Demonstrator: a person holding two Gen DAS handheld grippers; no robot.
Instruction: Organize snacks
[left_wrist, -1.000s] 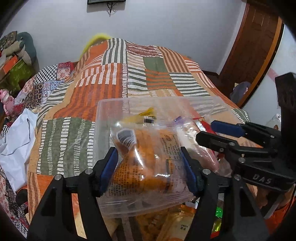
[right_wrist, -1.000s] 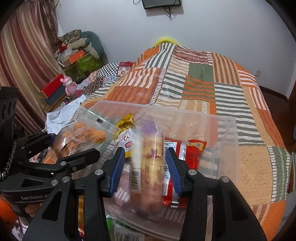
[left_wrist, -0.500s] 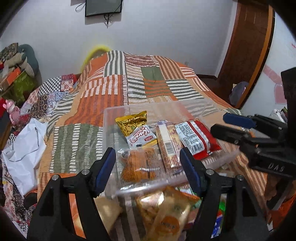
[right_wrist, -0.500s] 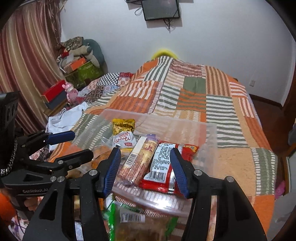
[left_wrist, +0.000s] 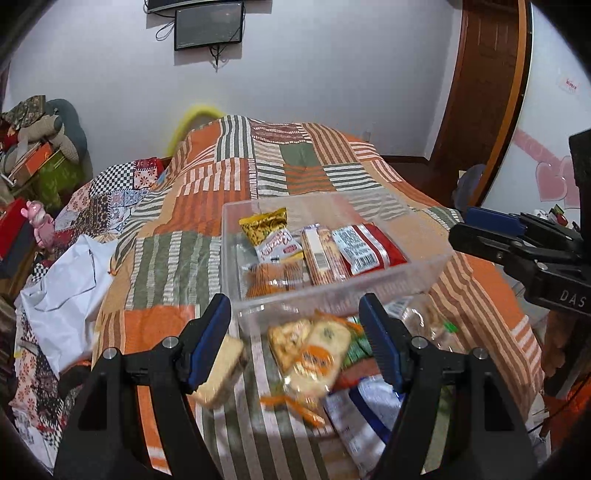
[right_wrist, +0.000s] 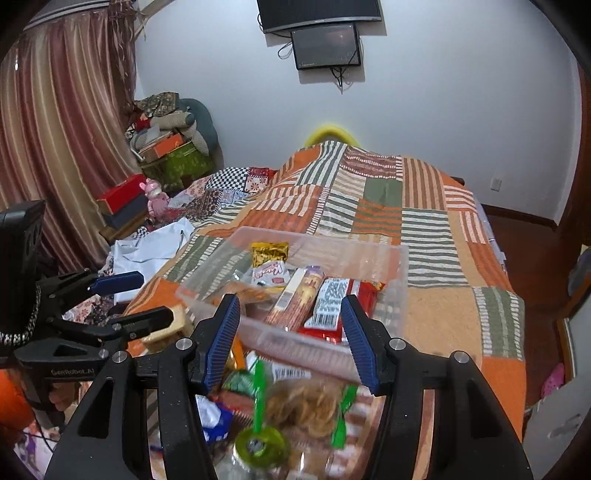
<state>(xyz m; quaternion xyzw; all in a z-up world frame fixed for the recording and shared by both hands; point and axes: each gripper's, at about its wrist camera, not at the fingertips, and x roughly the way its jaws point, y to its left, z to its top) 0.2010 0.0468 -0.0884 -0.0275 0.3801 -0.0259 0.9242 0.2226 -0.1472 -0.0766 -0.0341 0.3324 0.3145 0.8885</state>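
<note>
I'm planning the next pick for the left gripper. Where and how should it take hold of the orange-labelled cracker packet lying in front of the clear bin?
Probably across the middle of the cracker packet, from above. It lies flat on the bedspread between the open fingers of the left gripper, its crimped ends too thin and floppy to pinch well. Close across its shorter width, clear of the clear bin wall just beyond.

Black left gripper (left_wrist: 297, 328) and right gripper (right_wrist: 290, 339), blue-padded, silver-screwed.

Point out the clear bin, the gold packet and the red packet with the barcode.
clear bin (left_wrist: 332, 291), left wrist view, near wall.
gold packet (left_wrist: 264, 224), left wrist view, middle of the wrapper.
red packet with the barcode (right_wrist: 332, 302), right wrist view, barcode label.
</note>
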